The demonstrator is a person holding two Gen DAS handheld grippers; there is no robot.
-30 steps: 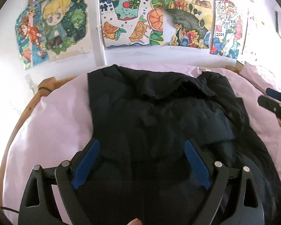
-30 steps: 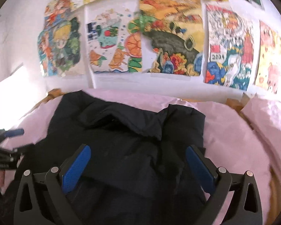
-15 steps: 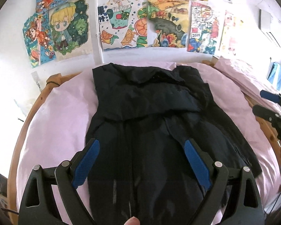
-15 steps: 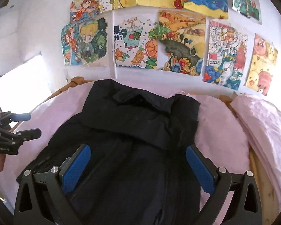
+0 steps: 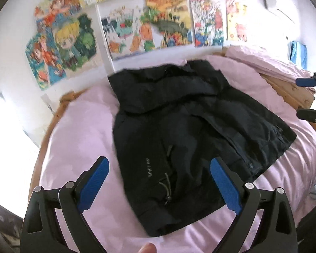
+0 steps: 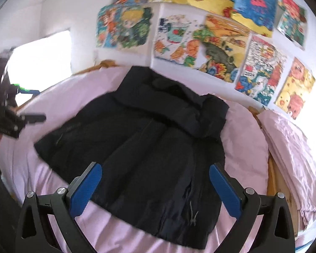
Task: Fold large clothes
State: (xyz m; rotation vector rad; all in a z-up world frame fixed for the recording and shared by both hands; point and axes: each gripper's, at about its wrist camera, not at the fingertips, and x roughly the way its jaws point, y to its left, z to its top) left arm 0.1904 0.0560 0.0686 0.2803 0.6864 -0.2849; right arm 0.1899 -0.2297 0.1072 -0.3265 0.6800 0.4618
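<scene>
A large black jacket [image 5: 185, 130] lies spread on a pink bed sheet [image 5: 77, 139], collar toward the wall, hem with drawcords nearest me. It also shows in the right wrist view [image 6: 149, 147]. My left gripper [image 5: 160, 181] is open and empty, held above the jacket's hem. My right gripper [image 6: 155, 187] is open and empty, above the hem too. The right gripper shows at the right edge of the left wrist view [image 5: 311, 97]; the left gripper shows at the left edge of the right wrist view [image 6: 16, 122].
The bed has a wooden frame [image 5: 52, 122]. A folded pink quilt [image 6: 292, 147] lies at the right side of the bed. Colourful drawings [image 5: 149, 27] cover the white wall behind. A bright window [image 6: 42, 52] is on the left.
Both grippers have pulled back and risen from close over the jacket, so the whole jacket and more of the bed now show. Both stay open.
</scene>
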